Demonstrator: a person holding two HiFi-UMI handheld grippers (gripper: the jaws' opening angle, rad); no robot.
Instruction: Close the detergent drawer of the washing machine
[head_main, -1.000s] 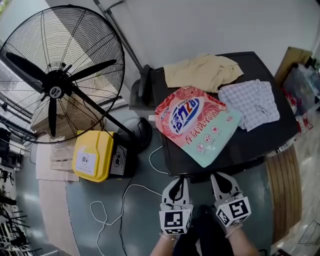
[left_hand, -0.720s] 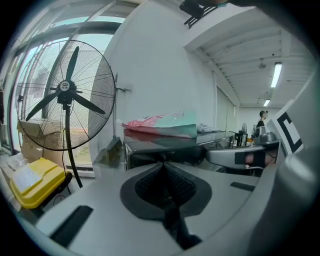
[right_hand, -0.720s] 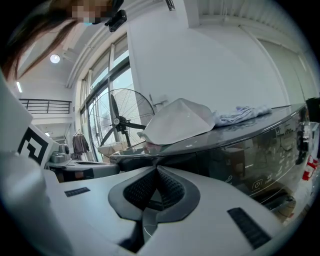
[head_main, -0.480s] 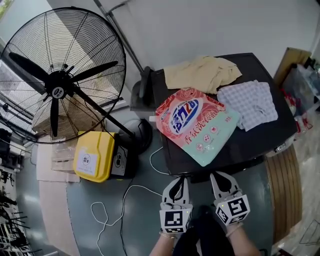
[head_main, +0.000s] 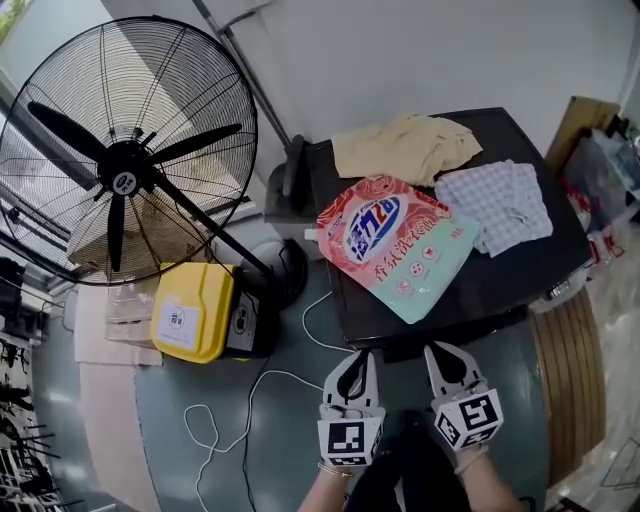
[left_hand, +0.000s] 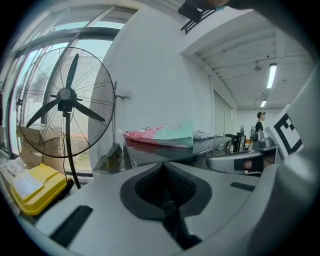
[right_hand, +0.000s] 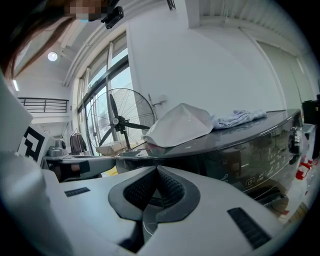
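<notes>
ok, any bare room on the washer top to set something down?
Front-right of the washer top, between the detergent bag, the checked cloth and the front edge, is bare. Smaller strip at the back-right corner behind that cloth. Left and back-left are crowded: bag and beige cloth.

White wall, grey floor, big pedestal fan; tall windows

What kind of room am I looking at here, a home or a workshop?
Probably a laundry corner in a workshop or lab rather than a home: a washing machine with a detergent bag and clothes on top, beside a big industrial fan.
</notes>
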